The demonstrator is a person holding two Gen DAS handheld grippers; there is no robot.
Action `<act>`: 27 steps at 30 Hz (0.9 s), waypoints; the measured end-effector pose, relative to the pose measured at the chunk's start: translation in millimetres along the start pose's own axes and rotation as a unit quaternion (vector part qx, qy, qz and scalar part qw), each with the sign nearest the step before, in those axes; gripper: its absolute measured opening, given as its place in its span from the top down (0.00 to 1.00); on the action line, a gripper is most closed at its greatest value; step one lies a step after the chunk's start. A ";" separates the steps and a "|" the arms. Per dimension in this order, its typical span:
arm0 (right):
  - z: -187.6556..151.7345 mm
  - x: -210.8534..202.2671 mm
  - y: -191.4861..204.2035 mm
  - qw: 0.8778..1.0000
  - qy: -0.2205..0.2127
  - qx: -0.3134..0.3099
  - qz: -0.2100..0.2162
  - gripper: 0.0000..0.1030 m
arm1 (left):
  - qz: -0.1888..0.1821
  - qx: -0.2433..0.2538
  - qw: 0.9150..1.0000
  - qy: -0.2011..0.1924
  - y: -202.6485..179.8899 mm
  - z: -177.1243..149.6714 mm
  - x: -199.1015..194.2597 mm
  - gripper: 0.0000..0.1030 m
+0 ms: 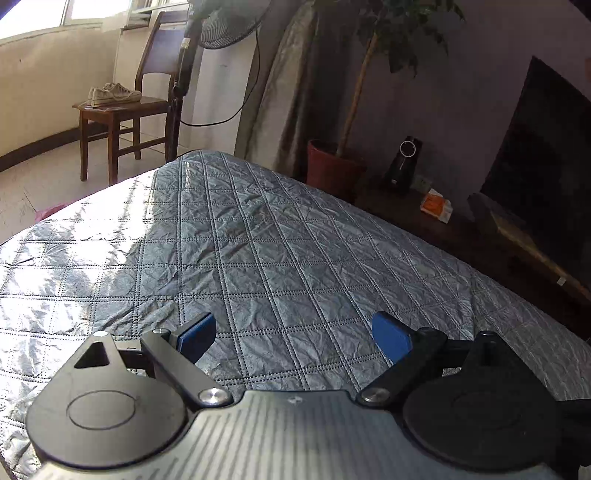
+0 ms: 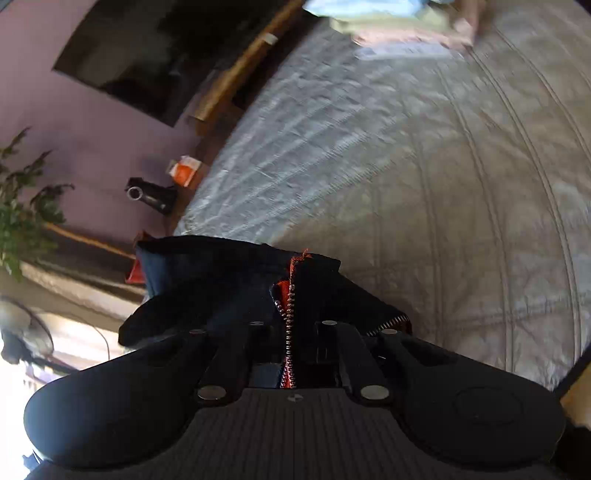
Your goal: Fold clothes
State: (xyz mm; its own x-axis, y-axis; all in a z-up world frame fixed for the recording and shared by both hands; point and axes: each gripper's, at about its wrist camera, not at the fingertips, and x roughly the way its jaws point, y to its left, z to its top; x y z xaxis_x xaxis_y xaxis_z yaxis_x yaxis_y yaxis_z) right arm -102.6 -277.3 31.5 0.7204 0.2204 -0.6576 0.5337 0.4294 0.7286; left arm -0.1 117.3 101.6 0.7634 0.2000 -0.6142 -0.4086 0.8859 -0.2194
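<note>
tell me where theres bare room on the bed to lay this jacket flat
The silver quilted bed cover lies bare ahead of the open left claw, from the sunlit side near the wooden chair across to the dark bedside shelf. It is crowded only at the far end in the right wrist view, where blurred pale folded clothes sit. The right claw grips the dark zippered jacket.

Right gripper (image 2: 295, 347) fingertips: buried under the dark navy zip-up garment with orange-lined zipper (image 2: 236, 288).
Pale folded clothes pile (image 2: 388, 22): beyond that garment, smeared by blur, cut by the top edge.
Black standing fan (image 1: 231, 27): head cropped at the top.
</note>
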 end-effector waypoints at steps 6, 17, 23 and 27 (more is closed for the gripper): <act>-5.2 20.1 1.3 0.994 0.015 -0.100 -0.031 0.81 | -0.038 0.070 0.996 0.041 -47.4 -25.2 10.2 0.11; 16.0 -10.4 37.0 0.946 -0.029 -0.321 -0.016 0.46 | -0.156 0.164 0.972 0.070 -96.1 -60.5 -9.2 0.12; 18.9 23.5 55.5 0.903 0.088 -0.421 0.021 0.26 | -0.211 0.248 0.940 0.103 -125.3 -88.7 -17.5 0.10; 14.9 51.3 55.8 0.871 0.114 -0.476 -0.027 0.26 | -0.167 0.315 0.924 0.136 -140.1 -118.7 -4.9 0.12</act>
State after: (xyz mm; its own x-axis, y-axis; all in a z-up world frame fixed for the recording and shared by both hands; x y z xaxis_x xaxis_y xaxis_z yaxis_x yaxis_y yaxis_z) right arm -29.3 -255.1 41.3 0.5417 0.2984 -0.7858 -0.1239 0.9530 0.2765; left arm -6.0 -57.5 45.3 0.6047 -0.1657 -0.7791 0.2658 0.9640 0.0013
